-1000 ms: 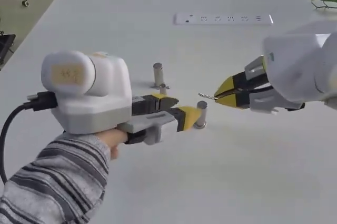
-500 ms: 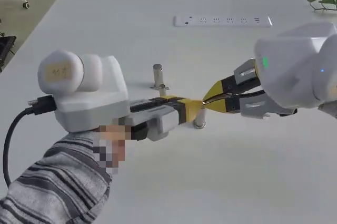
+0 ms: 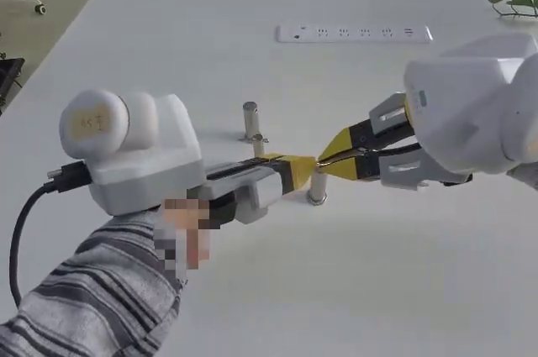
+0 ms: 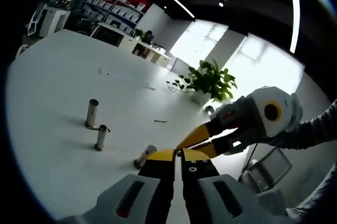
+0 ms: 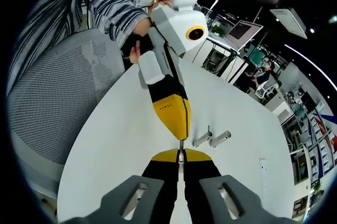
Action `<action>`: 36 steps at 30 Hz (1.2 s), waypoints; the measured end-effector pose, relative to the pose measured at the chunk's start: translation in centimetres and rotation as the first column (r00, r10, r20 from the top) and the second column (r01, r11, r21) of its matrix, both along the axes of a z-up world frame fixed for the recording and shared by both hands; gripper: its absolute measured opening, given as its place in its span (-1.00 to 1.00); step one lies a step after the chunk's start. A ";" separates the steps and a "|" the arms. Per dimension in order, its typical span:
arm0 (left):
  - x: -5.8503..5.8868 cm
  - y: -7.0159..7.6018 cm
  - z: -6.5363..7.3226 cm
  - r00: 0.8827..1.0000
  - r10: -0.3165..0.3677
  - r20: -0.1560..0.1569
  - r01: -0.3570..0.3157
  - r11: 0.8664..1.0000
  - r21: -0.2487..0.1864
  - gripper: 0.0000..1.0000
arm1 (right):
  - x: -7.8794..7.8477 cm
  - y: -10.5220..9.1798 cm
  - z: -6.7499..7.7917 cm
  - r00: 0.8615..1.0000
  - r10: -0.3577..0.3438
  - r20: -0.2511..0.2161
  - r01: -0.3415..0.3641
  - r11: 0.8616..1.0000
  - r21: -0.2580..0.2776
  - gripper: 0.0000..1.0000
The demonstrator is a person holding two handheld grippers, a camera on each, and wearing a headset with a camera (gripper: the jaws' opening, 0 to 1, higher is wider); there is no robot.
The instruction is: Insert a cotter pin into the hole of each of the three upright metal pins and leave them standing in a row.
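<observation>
Three upright metal pins stand on the white table: the far pin [image 3: 250, 118], the middle pin [image 3: 259, 147] and the near pin [image 3: 318, 189]. Just above the near pin, the yellow tips of my left gripper [image 3: 308, 165] and right gripper [image 3: 322, 160] meet. A thin cotter pin [image 5: 181, 147] runs from the shut right gripper [image 5: 180, 155] into the left one's tip. In the left gripper view the left gripper [image 4: 178, 153] is shut, with the near pin [image 4: 144, 157] just left of it.
A white power strip [image 3: 353, 33] lies at the back of the table [image 3: 378, 273], and a plant [image 3: 517, 0] sits at the far right. A black cable [image 3: 21, 223] trails from the left gripper. A grey mesh chair [image 5: 52, 108] stands beside the table.
The right gripper has brought the cotter pin leftward to the left gripper's tips. The left gripper, open one second ago, has shut.
</observation>
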State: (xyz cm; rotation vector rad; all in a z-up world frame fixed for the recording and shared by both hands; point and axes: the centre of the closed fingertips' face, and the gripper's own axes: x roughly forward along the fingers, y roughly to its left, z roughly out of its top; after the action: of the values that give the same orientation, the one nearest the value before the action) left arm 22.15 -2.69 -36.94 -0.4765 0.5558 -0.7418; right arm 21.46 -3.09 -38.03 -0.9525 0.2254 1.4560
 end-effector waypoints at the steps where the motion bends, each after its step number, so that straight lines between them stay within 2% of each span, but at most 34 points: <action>1: 0.0 0.0 0.0 1.000 0.001 -0.004 -0.001 1.000 -0.003 -1.00 | 0.0 0.0 0.0 1.000 0.002 0.000 -0.002 1.000 0.000 -1.00; 3: 0.0 0.0 0.0 1.000 -0.001 -0.008 0.000 1.000 -0.008 -1.00 | -0.1 0.0 0.0 1.000 0.000 -0.002 0.000 1.000 0.000 -1.00; 6: -0.2 0.0 0.1 1.000 -0.019 0.017 0.018 1.000 0.014 -1.00 | -0.2 0.1 0.0 1.000 -0.006 -0.018 0.007 1.000 0.010 -1.00; 8: -0.2 -0.1 0.2 0.998 -0.040 0.053 0.038 0.999 0.038 -1.00 | -0.3 0.1 0.0 0.999 -0.019 -0.044 0.020 1.000 0.023 -1.00; 10: -0.4 -0.2 0.1 0.996 -0.061 0.072 0.056 0.996 0.062 -1.00 | -0.4 0.1 0.0 0.998 -0.017 -0.058 0.019 1.000 0.025 -1.00; 11: -0.4 -0.2 0.2 0.992 -0.078 0.101 0.069 0.994 0.085 -1.00 | -0.4 0.1 0.0 0.998 -0.021 -0.061 0.022 0.999 0.025 -1.00; 13: -0.6 -0.4 0.1 0.986 -0.109 0.124 0.094 0.988 0.118 -1.00 | -0.4 0.0 -0.2 0.996 -0.029 -0.080 0.031 0.999 0.027 -1.00; 15: -0.7 -0.5 0.0 0.979 -0.141 0.145 0.118 0.981 0.155 -1.00 | -0.7 -0.1 -0.4 0.989 -0.054 -0.135 0.061 0.997 0.042 -1.00; 16: -0.8 -0.5 -0.1 0.975 -0.157 0.156 0.128 0.975 0.180 -1.00 | -1.0 -0.1 -0.4 0.977 -0.074 -0.200 0.086 0.995 0.055 -1.00; 19: -1.2 -0.5 -0.5 0.955 -0.228 0.188 0.175 0.950 0.260 -1.00 | -0.6 -0.5 -0.6 0.965 -0.093 -0.245 0.115 0.990 0.077 -0.96; 20: -1.4 -0.4 -0.7 0.951 -0.243 0.193 0.184 0.942 0.280 -1.00 | -0.8 -0.8 -0.7 0.950 -0.111 -0.294 0.140 0.987 0.082 -0.95; 21: -1.6 -0.4 -1.0 0.943 -0.267 0.198 0.199 0.930 0.307 -1.00 | -0.8 -0.8 -0.7 0.946 -0.114 -0.303 0.146 0.986 0.084 -0.94; 22: -1.8 -0.4 -1.2 0.938 -0.282 0.200 0.209 0.923 0.323 -1.00 | -1.2 -0.8 -0.6 0.923 -0.122 -0.366 0.169 0.980 0.101 -0.92; 24: -2.2 -0.4 -1.6 0.928 -0.313 0.203 0.230 0.909 0.348 -1.00 | -1.6 -0.9 -0.6 0.894 -0.133 -0.428 0.196 0.975 0.107 -0.87; 25: -2.4 -0.4 -1.8 0.924 -0.324 0.204 0.239 0.903 0.356 -1.00 | -1.7 -1.1 -0.7 0.883 -0.133 -0.450 0.202 0.973 0.109 -0.86; 26: -2.7 -0.4 -1.9 0.914 -0.347 0.209 0.253 0.893 0.373 -1.00 | -1.7 -1.3 -0.8 0.866 -0.134 -0.482 0.213 0.970 0.113 -0.85; 28: -3.0 -0.5 -2.0 0.902 -0.372 0.219 0.270 0.883 0.383 -1.00 | -2.0 -1.4 -1.0 0.844 -0.141 -0.517 0.231 0.966 0.115 -0.83; 29: -3.3 -0.6 -2.0 0.896 -0.383 0.224 0.280 0.879 0.386 -1.00 | -2.1 -1.5 -1.1 0.821 -0.148 -0.551 0.251 0.961 0.116 -0.81; 30: -3.5 -0.6 -2.0 0.891 -0.393 0.227 0.288 0.877 0.386 -1.00 | -2.1 -1.5 -1.1 0.810 -0.147 -0.568 0.259 0.958 0.123 -0.81; 34: -4.0 -0.4 -1.7 0.880 -0.410 0.239 0.308 0.877 0.370 -1.00 | -3.1 -1.6 -1.1 0.734 -0.121 -0.668 0.284 0.948 0.140 -0.80; 36: -4.2 -0.4 -1.5 0.874 -0.419 0.246 0.318 0.876 0.363 -1.00 | -3.2 -1.8 -1.3 0.715 -0.115 -0.689 0.290 0.946 0.143 -0.78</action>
State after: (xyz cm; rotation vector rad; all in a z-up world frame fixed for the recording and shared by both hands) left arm 17.91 -3.07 -38.40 0.0583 0.4532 -1.0585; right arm 18.26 -4.93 -39.37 -0.1460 0.6535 1.5271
